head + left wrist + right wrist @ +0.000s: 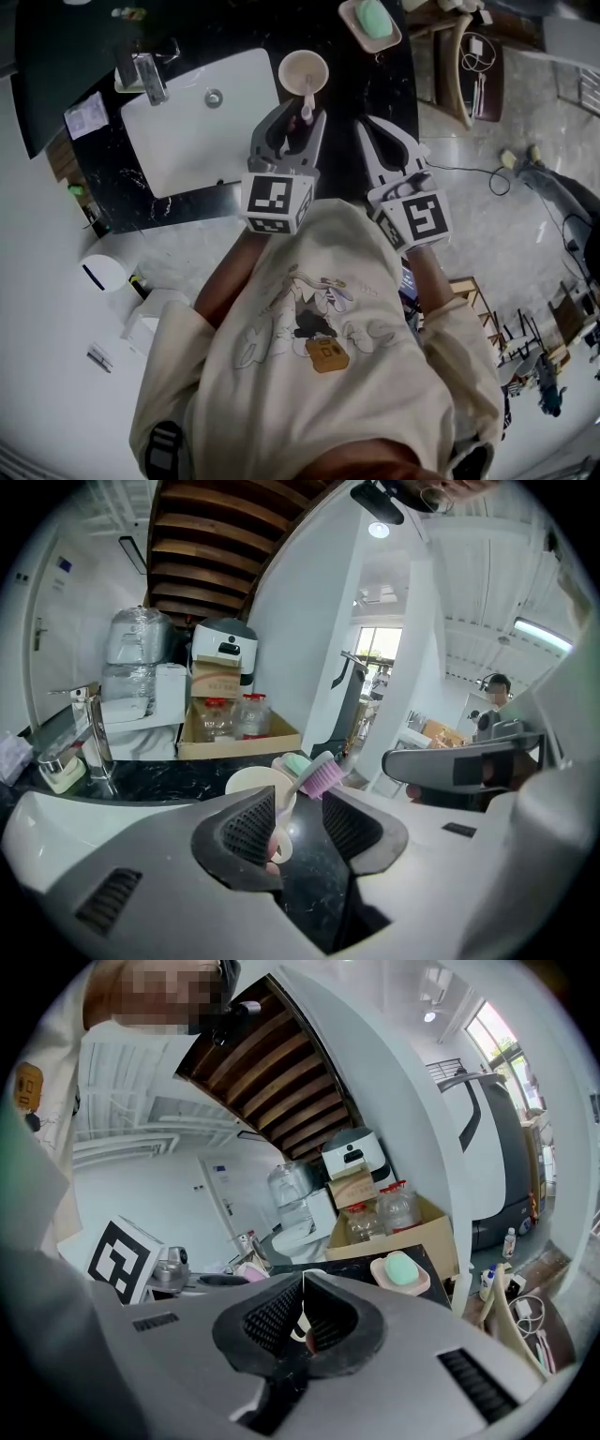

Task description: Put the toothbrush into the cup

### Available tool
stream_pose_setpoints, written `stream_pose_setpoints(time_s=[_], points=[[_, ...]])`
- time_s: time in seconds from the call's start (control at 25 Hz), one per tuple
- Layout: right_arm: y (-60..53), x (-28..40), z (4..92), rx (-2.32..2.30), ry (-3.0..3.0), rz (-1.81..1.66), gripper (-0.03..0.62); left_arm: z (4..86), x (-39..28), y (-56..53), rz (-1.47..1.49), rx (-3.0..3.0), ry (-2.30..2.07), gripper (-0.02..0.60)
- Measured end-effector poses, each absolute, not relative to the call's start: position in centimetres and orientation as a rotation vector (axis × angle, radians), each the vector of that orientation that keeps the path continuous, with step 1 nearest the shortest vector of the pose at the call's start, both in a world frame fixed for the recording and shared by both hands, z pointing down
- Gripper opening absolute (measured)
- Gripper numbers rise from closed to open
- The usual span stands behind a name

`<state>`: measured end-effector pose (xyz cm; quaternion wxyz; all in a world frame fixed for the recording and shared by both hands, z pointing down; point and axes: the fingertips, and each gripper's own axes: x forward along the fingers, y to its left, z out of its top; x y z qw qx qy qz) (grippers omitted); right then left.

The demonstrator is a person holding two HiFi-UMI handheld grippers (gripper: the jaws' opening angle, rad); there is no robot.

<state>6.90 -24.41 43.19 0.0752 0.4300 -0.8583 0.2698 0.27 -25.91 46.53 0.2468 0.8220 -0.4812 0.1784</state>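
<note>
While the toothbrush [323,773] leans in the cup [246,785], the left claw [298,803] gapes.

Cream cup [292,66], pink-bristled toothbrush [323,776], white-veined black counter [370,94], green soap [375,19] on pink dish [349,13].

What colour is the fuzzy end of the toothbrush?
Pinkish purple; the toothbrush shows best in the left gripper view.

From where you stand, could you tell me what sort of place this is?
Probably a bathroom-style washstand: a white sink, a faucet and a soap dish with green soap on a black marble counter.
</note>
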Motion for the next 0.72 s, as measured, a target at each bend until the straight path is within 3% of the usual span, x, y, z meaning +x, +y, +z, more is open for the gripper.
stream_pose_setpoints(time_s=[0.72], points=[[-22.0, 6.3, 42.2, 1.311, -2.585, 0.782, 0.018, 45.2, -0.6, -23.4, 0.465, 2.272, -1.303, 0.164]])
